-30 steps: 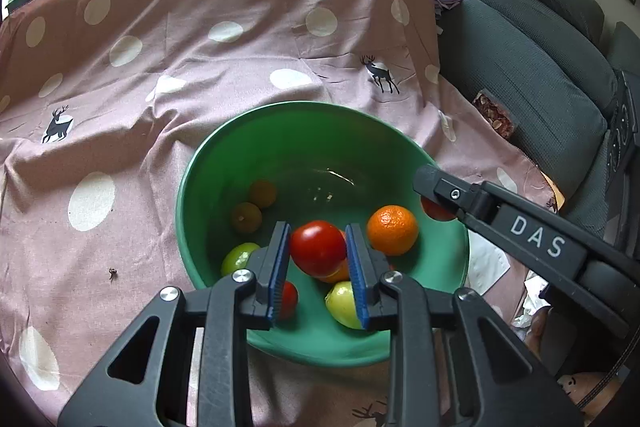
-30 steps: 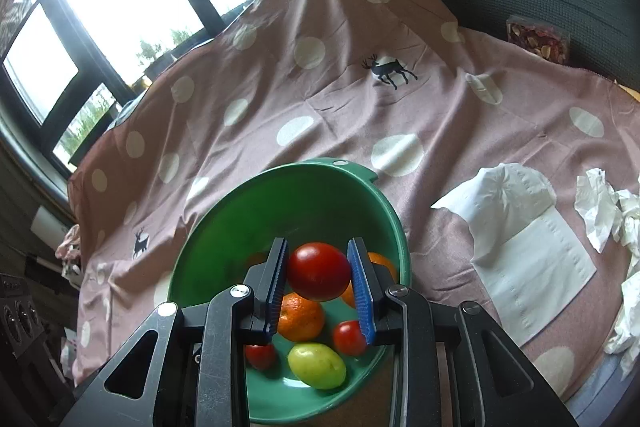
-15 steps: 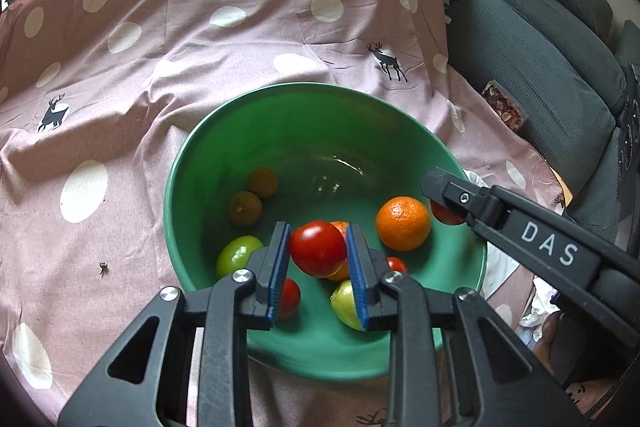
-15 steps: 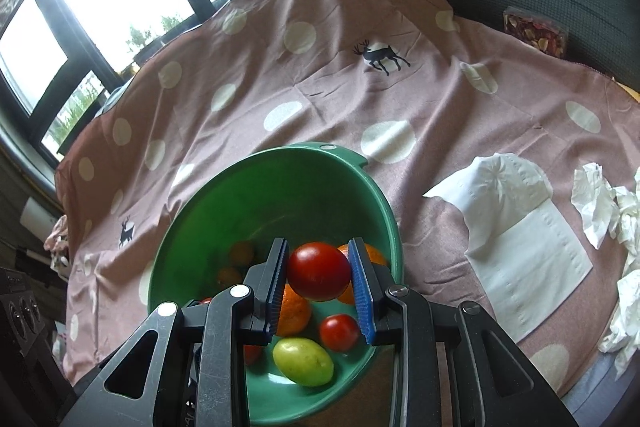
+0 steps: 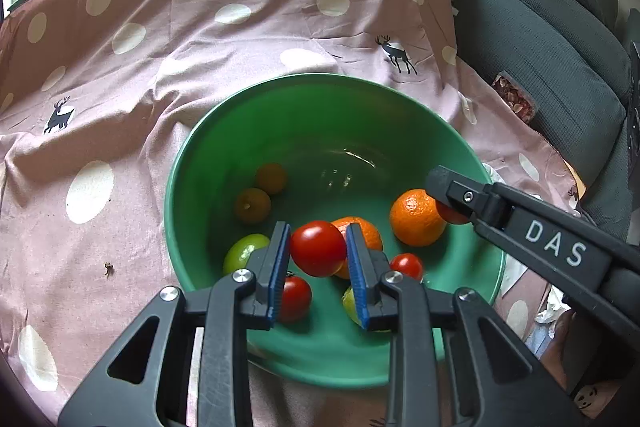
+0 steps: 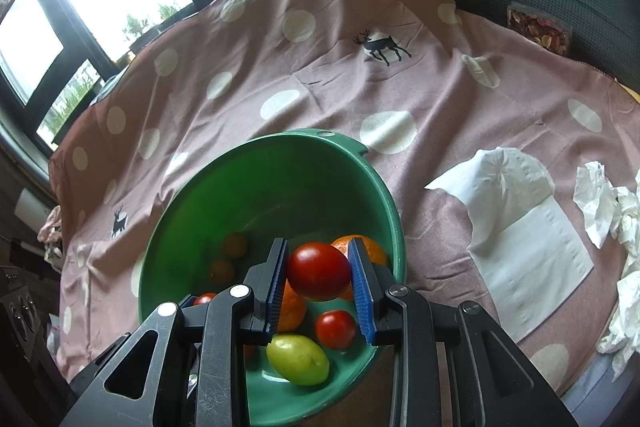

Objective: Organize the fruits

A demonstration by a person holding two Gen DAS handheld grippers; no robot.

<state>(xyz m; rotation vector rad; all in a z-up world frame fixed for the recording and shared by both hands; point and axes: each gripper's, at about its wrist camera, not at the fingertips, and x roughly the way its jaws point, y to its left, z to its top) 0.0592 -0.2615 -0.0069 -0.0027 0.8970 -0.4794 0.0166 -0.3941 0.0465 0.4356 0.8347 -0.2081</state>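
A green bowl sits on a pink polka-dot cloth and holds oranges, small red tomatoes, green lemons and two small brown fruits. My left gripper is shut on a red tomato and holds it over the bowl. My right gripper is shut on another red tomato above the bowl's right side. The right gripper's arm reaches in from the right in the left wrist view.
White napkins and crumpled tissues lie on the cloth right of the bowl. A grey sofa stands to the right with a snack packet on it. Windows are behind the cloth.
Both grippers have shifted slightly over the bowl, each still holding its tomato. The bowl sits a little lower and further right in the left wrist view.
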